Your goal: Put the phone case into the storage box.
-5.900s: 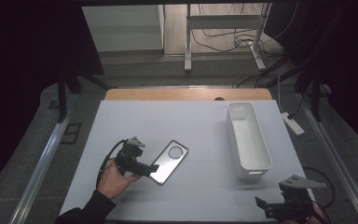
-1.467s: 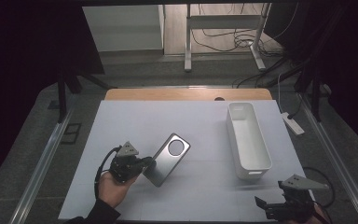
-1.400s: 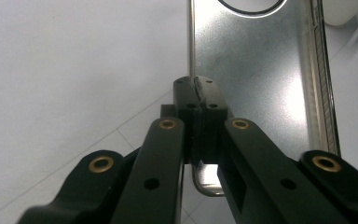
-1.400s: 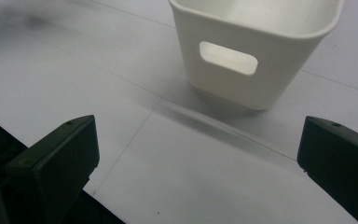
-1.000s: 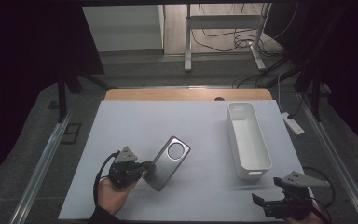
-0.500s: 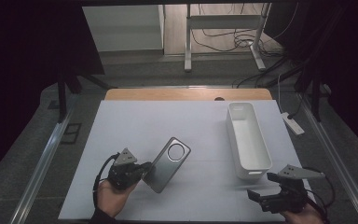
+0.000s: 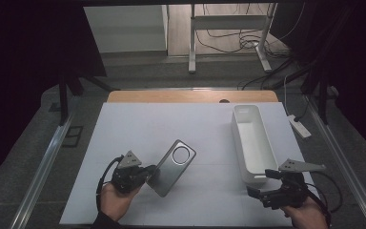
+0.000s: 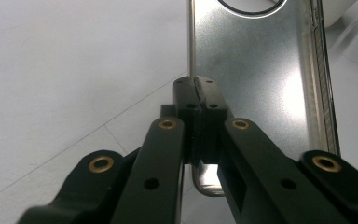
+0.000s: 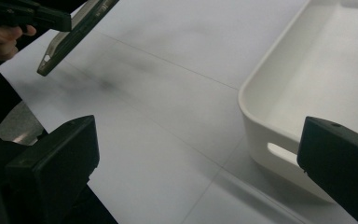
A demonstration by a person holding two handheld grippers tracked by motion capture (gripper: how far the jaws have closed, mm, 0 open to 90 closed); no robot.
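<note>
Right claw [image 7: 262,187] advanced beside white tray [image 7: 252,138].

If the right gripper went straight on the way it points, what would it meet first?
Probably bare white table mat; the right gripper stands open, with the white bin beside its line and the held phone case farther off.

occl: phone case [image 8: 251,70] top + R side cut by frame | bin [image 9: 326,88] far end cut off

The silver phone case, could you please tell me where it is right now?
In the high view the silver phone case sits left of centre, clamped at its edge by the left gripper, well left of the white bin.
</note>
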